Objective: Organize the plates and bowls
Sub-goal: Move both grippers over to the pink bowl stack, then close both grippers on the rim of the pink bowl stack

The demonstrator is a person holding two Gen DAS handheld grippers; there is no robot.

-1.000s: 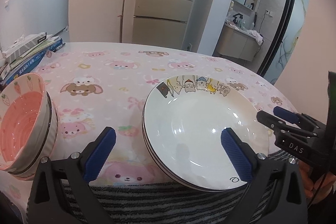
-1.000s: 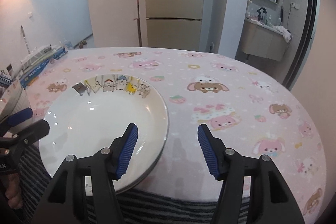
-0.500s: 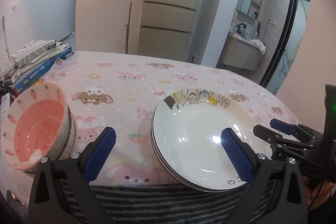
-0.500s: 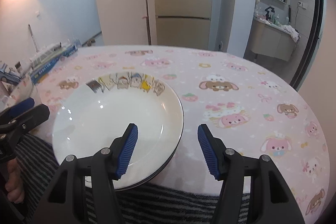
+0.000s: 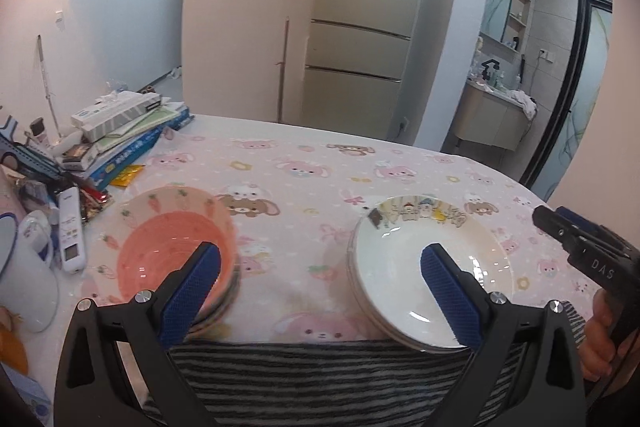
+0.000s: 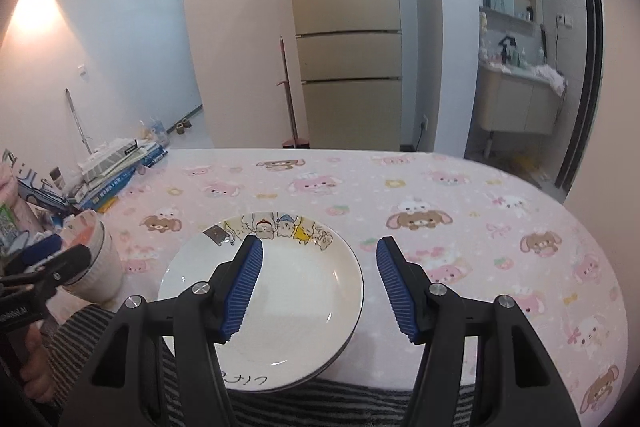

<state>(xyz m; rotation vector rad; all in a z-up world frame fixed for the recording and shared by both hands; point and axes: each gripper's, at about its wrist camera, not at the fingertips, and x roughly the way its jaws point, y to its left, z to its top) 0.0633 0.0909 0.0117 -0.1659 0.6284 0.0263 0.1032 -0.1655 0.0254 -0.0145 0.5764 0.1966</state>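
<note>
Pink cartoon-print tablecloth covers a kitchen table, a fridge standing behind it. Near the front edge, stacked white plates with cartoon animals along the rim sit well apart from nested pink carrot-print bowls. Both hand-held tools hover above: left gripper spread wide and empty, right gripper likewise parted, gripping nothing. Books clutter the table's left side.

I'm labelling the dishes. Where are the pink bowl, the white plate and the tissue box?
pink bowl (image 5: 160, 251), left wrist view, inner wall.
white plate (image 6: 296, 291), right wrist view, bare centre.
tissue box (image 5: 116, 113), left wrist view, long side face.
</note>
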